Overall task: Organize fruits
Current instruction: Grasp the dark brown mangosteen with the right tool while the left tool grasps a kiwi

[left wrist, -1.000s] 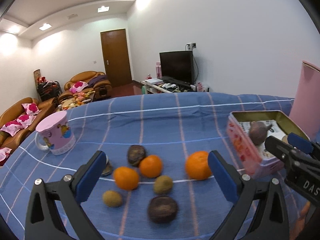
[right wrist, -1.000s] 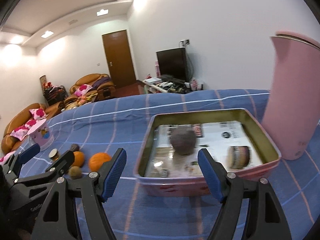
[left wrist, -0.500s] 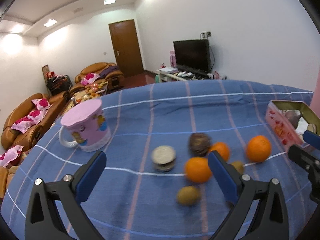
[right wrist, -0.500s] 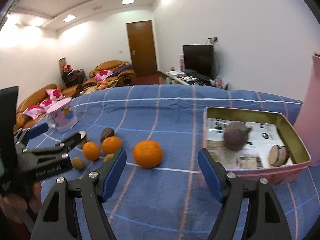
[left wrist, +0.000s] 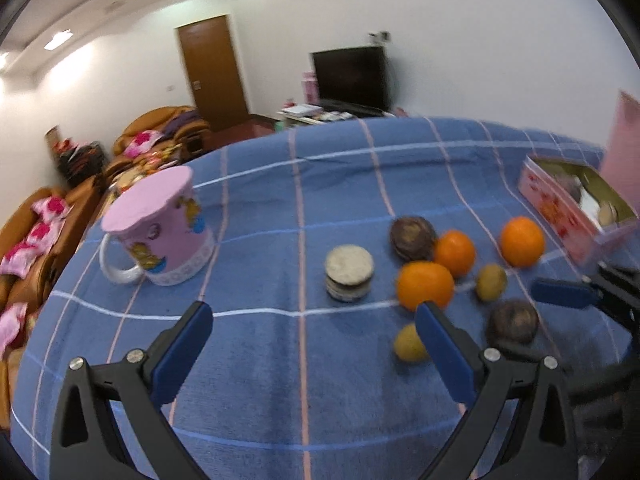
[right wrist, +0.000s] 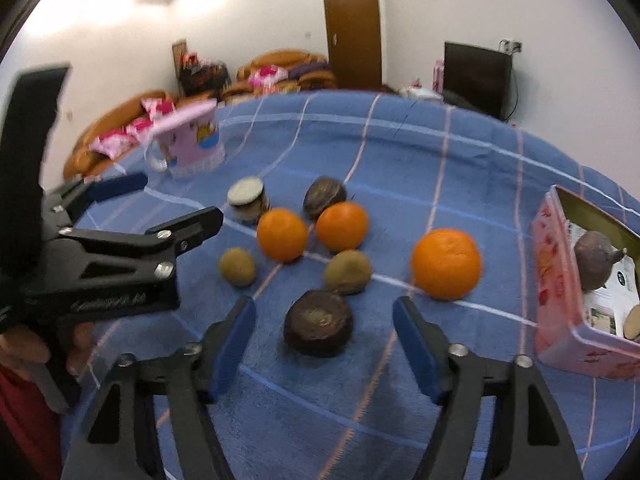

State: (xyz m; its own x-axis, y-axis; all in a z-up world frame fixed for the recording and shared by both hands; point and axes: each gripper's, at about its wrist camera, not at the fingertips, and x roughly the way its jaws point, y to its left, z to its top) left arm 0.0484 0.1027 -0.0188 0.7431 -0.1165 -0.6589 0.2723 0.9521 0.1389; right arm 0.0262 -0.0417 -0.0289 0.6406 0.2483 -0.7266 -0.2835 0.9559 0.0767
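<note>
Fruit lies loose on the blue checked cloth: three oranges, the largest nearest the pink tin, two kiwis and two dark round fruits. My right gripper is open and empty, with the nearer dark fruit between its fingertips on the cloth. My left gripper is open and empty over bare cloth, left of the pile; an orange and a kiwi lie by its right finger. The tin holds one dark fruit.
A pink mug stands at the left of the table. A small lidded jar stands beside the fruit. A tall pink container stands behind the tin. Sofas, a door and a TV lie beyond the table's far edge.
Both grippers swung left, away from the tin. The right one moved from over the tin to the fruit pile and now straddles a dark fruit. The left one moved toward the mug side.
</note>
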